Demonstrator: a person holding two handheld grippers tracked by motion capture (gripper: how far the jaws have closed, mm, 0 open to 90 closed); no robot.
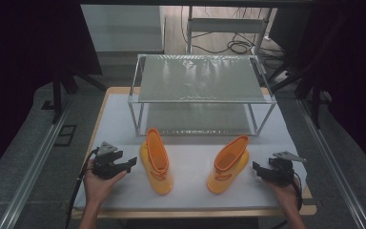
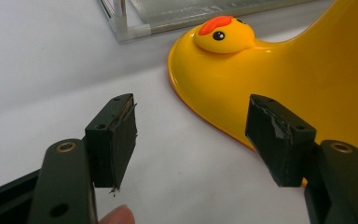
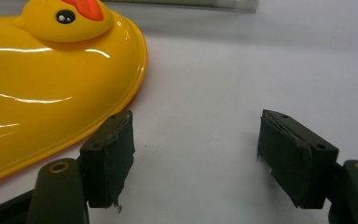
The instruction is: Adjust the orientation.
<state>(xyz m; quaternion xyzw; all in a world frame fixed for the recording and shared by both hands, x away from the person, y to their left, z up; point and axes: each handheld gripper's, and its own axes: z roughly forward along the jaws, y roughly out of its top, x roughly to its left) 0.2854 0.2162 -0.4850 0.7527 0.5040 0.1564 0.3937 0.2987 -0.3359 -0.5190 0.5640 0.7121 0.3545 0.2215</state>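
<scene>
Two yellow rubber boots stand on the white tabletop (image 1: 190, 193), toes toward me. The left boot (image 1: 156, 161) is just right of my left gripper (image 1: 130, 164), and the right boot (image 1: 228, 164) is just left of my right gripper (image 1: 257, 168). In the left gripper view the jaws stand open around bare table (image 2: 193, 137), with the boot's toe (image 2: 298, 70) and its duck face (image 2: 223, 35) beyond the right jaw. In the right gripper view the open gripper (image 3: 196, 149) holds nothing, and the other boot (image 3: 42, 79) lies beside its left jaw.
A metal two-shelf rack (image 1: 200, 78) stands behind the boots at the table's far side; its corner post (image 2: 121, 25) shows in the left gripper view. Grey floor, rails and cables surround the table. White surface lies between the boots.
</scene>
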